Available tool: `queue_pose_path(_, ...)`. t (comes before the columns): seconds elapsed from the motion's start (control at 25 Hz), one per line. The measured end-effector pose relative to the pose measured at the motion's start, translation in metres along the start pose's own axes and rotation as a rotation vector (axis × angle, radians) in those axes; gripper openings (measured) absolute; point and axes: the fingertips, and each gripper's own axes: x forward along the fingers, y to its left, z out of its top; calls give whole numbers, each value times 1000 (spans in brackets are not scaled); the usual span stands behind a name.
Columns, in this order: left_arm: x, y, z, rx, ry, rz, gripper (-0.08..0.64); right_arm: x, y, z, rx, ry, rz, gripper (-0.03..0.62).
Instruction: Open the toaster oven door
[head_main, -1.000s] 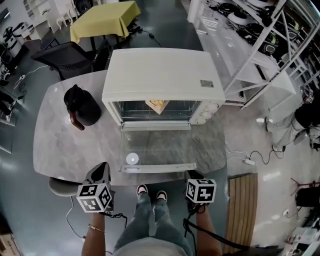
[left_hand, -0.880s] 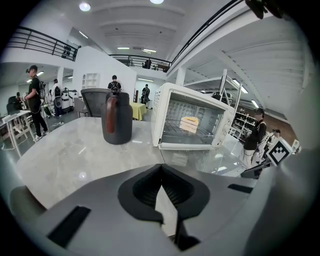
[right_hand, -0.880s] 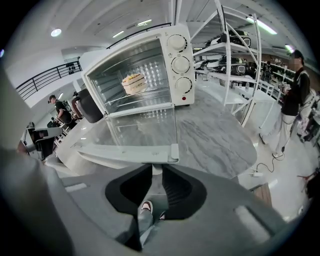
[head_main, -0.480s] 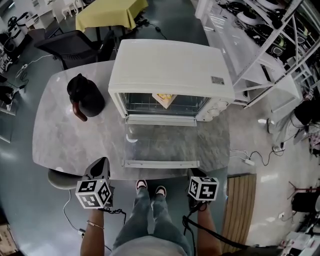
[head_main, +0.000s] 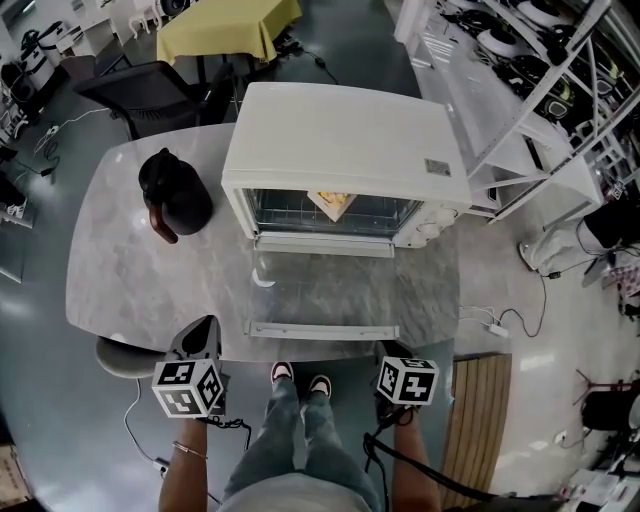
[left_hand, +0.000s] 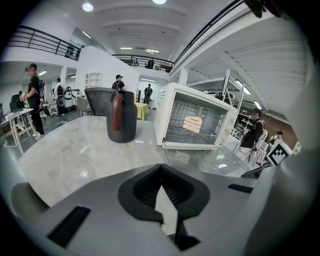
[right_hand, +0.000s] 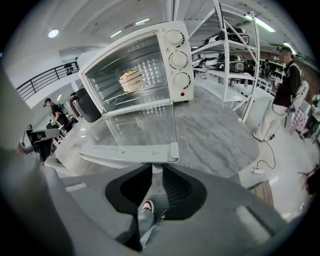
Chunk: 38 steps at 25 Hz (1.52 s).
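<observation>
The white toaster oven (head_main: 345, 140) stands at the back of the grey marble table (head_main: 120, 270). Its glass door (head_main: 320, 290) hangs fully down, flat over the table, with the handle bar (head_main: 322, 330) at the near edge. A piece of food (head_main: 330, 203) sits on the rack inside. My right gripper (head_main: 390, 350) is just short of the handle's right end (right_hand: 172, 150), jaws slightly apart, nothing between them. My left gripper (head_main: 203, 332) hovers off the table's front edge, left of the door, its tips touching and empty. The left gripper view shows the oven (left_hand: 195, 120) ahead to the right.
A black kettle (head_main: 175, 200) stands left of the oven. White metal shelving (head_main: 520, 110) runs along the right. A dark chair (head_main: 140, 95) and a yellow-covered table (head_main: 215, 25) lie beyond the table. Legs and shoes (head_main: 300, 385) show under the near edge. People stand in the background.
The head view has shifted a little, so the oven sits slightly higher in the picture. The door stays flat down and both grippers hold their places by the table edge.
</observation>
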Motion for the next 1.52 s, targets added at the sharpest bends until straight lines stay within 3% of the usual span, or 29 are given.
queue_pose_path(0.44,3,-11,12,15,-12,-21,5,-20,-12,-5,29,11,-10,69)
queue_pose_path(0.72,7,-28,36,21,-52,-51,5,-45,-20,18,16,-51,-31,67)
queue_pose_path(0.96,-2,-43,77,40,-128,-72,5,-73,-14,69,-29,-159,-45,6)
queue_pose_path(1.24,-18,-64,148,100,-275,-106,5,-115,4,149,-104,-339,-27,6)
queue_pose_path(1.52,-32,-92,210,152,-406,-144,5,-173,25,229,-176,-585,-1,6)
